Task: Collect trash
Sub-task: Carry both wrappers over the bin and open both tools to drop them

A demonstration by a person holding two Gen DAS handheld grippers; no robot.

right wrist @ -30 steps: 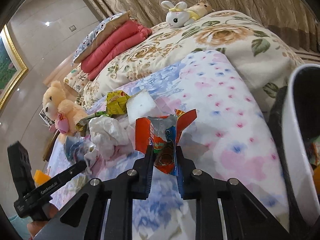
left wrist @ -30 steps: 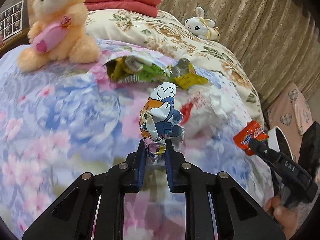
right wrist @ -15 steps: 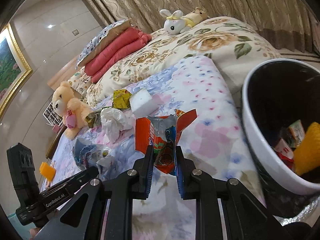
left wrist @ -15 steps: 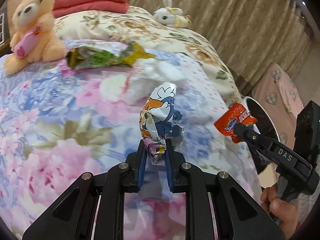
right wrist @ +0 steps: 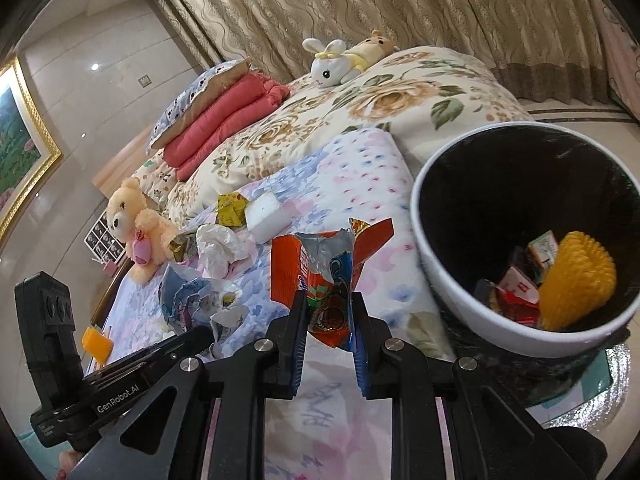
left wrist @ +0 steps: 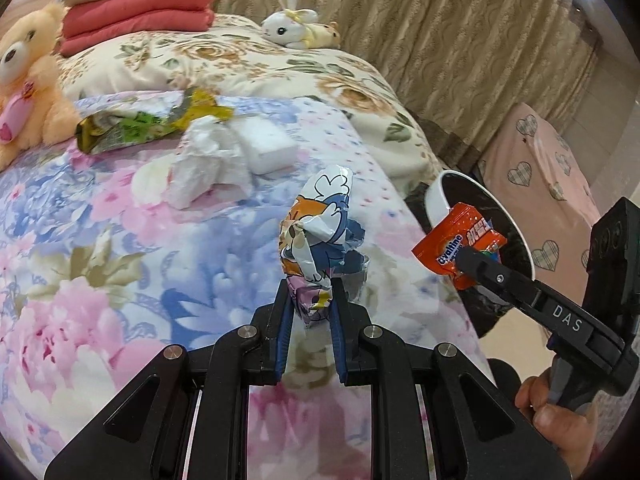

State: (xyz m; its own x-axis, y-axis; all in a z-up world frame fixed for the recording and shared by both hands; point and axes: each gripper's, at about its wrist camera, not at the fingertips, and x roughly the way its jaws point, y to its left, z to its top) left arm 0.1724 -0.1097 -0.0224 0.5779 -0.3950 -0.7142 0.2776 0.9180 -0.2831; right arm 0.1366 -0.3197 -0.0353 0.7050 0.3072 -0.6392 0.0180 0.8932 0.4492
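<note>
My left gripper (left wrist: 311, 300) is shut on a crumpled blue, white and orange cartoon wrapper (left wrist: 320, 232) held above the floral bed cover. My right gripper (right wrist: 330, 312) is shut on an orange Ovaltine wrapper (right wrist: 326, 268), also seen in the left wrist view (left wrist: 456, 246) beside the rim of the white bin (left wrist: 436, 196). The bin (right wrist: 460, 292) stands off the bed's edge, black-lined, holding several wrappers and a yellow object. More trash lies on the bed: crumpled white paper (left wrist: 204, 164), a white foam block (left wrist: 266, 148), a green-yellow packet (left wrist: 132, 128).
A peach teddy bear (left wrist: 24, 84) sits at the left. A white bunny plush (left wrist: 296, 28) lies on the flowered quilt. Folded red blankets (left wrist: 136, 16) are stacked at the back. Curtains hang behind; a pink heart-print cover (left wrist: 548, 164) is at right.
Both grippers have swung right toward the bed's edge with their wrappers. The bin has come fully into the right wrist view, and the orange wrapper now sits by its rim.
</note>
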